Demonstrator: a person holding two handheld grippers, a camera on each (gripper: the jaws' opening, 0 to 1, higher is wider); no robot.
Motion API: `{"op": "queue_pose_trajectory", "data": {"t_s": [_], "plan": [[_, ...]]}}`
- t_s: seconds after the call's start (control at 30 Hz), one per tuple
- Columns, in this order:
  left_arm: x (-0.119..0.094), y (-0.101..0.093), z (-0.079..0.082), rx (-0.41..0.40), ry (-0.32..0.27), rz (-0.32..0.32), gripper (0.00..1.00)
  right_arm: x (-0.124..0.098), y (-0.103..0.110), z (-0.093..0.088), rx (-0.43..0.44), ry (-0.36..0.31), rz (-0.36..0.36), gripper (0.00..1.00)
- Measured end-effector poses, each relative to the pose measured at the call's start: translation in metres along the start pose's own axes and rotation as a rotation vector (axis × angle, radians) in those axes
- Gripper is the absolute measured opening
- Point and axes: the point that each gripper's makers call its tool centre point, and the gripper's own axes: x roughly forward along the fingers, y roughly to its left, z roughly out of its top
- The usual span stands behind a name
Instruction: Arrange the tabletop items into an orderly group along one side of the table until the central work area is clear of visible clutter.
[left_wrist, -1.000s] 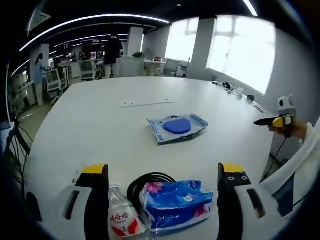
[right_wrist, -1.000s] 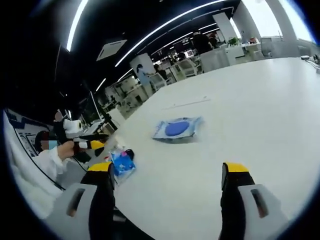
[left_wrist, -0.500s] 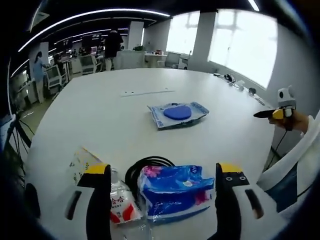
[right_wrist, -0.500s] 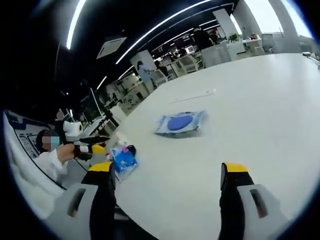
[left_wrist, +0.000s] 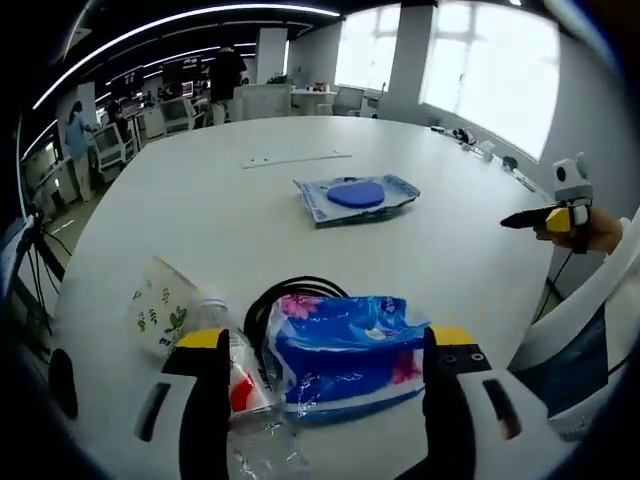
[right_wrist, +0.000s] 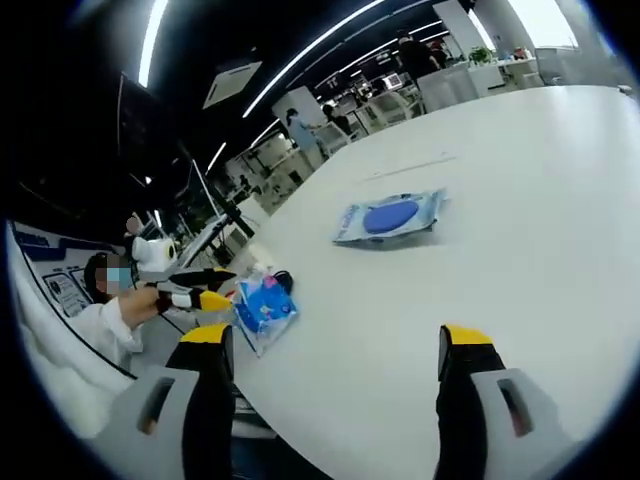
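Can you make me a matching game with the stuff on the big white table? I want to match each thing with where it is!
Things:
1. blue tissue pack
2. black cable
3. blue pad in its clear wrapper
4. water bottle

Places:
A. alone, out in the middle of the table
B. between the left gripper's open jaws
C. coiled just behind the tissue pack
D. lying by the left jaw, red label showing

Pairs: 1-B, 2-C, 3-A, 4-D

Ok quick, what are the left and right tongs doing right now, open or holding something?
Left tongs: open, empty, a blue tissue pack on the table between the jaws.
Right tongs: open, empty, over bare white table.
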Motion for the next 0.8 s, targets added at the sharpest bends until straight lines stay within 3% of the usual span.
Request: {"op": "queue_pose_trajectory", "data": {"t_s": [0.23, 0.5, 0.63, 0.7, 0.8], "plan": [[0.002, 0.004, -0.004, -0.007, 0.013, 0.006, 0.77, 0.019, 0.019, -0.016, 0.005, 0.049, 0.049, 0.81], [0.008, 0.006, -0.013, 0.004, 0.042, 0.030, 0.67, 0.058, 0.056, -0.045, 0.011, 0.155, 0.115, 0.65], [0.010, 0.006, -0.014, -0.002, 0.047, 0.037, 0.61, 0.085, 0.064, -0.055, 0.003, 0.185, 0.132, 0.57], [0.011, 0.007, -0.014, -0.006, 0.047, 0.040, 0.59, 0.094, 0.070, -0.066, 0.035, 0.233, 0.162, 0.52], [0.011, 0.006, -0.013, -0.008, 0.047, 0.042, 0.54, 0.106, 0.071, -0.069, 0.052, 0.245, 0.153, 0.51]]}}
